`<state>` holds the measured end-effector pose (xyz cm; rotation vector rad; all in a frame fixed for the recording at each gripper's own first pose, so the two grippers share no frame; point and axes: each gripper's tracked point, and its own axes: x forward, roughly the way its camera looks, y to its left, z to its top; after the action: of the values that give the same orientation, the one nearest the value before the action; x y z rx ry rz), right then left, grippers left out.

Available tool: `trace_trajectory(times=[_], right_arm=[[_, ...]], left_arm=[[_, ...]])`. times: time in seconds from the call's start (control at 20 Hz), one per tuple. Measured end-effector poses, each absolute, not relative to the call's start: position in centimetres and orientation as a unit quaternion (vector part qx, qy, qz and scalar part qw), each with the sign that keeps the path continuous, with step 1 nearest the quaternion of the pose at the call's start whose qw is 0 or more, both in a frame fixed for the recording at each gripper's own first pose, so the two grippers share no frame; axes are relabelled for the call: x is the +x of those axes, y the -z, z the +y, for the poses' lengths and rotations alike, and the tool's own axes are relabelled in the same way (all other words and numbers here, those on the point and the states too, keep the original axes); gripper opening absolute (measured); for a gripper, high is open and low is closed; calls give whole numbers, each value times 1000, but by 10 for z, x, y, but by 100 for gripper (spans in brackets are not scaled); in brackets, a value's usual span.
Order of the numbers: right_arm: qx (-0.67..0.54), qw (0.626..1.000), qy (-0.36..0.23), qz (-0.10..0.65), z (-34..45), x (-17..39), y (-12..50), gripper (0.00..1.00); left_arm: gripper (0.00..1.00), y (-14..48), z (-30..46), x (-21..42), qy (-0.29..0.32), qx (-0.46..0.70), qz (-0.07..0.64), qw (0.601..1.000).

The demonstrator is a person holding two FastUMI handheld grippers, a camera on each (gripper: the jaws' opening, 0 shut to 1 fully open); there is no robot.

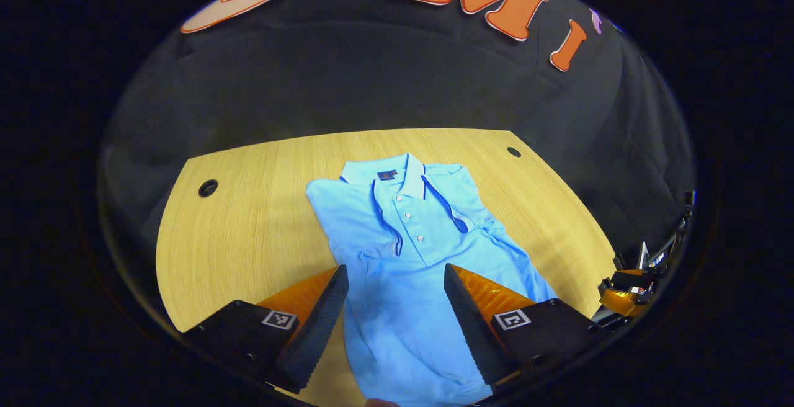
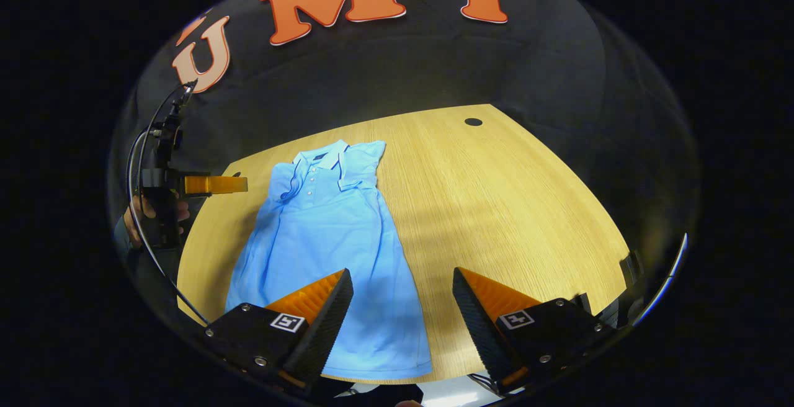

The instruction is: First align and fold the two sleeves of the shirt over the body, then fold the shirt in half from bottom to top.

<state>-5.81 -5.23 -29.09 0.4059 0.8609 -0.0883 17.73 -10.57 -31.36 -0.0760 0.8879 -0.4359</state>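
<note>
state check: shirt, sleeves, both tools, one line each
shirt: flat on the wooden table, collar at the far end, hem near, not yet folded in half
sleeves: both already folded in over the body
left tool: open, above the shirt's lower part, holding nothing
right tool: open, near the hem's right corner, holding nothing

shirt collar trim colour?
Dark navy piping along the light blue collar of the shirt; clearest in the left gripper view.

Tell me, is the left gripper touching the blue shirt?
Apart. The right gripper view shows the left gripper held off to the side, with bare table between it and the shirt.
</note>
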Motion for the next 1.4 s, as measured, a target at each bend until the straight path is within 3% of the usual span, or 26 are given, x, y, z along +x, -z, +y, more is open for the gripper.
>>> trace_trajectory(times=[0.7, 1.0, 1.15, 1.25, 1.3, 1.35, 1.4], right_arm=[[149, 849, -50, 505, -8, -145, 358, 98], [125, 838, -63, 527, 2, -156, 377, 96], [107, 833, -52, 541, 0, -162, 388, 93], [88, 835, -39, 542, -3, -162, 391, 83], [83, 835, -38, 543, -3, -159, 391, 72], [88, 830, -31, 550, -3, -160, 391, 50], [98, 826, -20, 555, -5, -158, 392, 34]], left_arm=[[100, 383, -40, -36, 131, -23, 523, 842], [100, 430, -15, -83, 108, 1, 575, 811], [98, 430, -18, -84, 116, 39, 565, 816], [96, 428, -29, -85, 125, 39, 559, 819], [95, 430, -37, -87, 126, 38, 554, 822], [73, 428, -47, -86, 129, 35, 550, 824], [51, 429, -59, -84, 133, 33, 543, 828]])
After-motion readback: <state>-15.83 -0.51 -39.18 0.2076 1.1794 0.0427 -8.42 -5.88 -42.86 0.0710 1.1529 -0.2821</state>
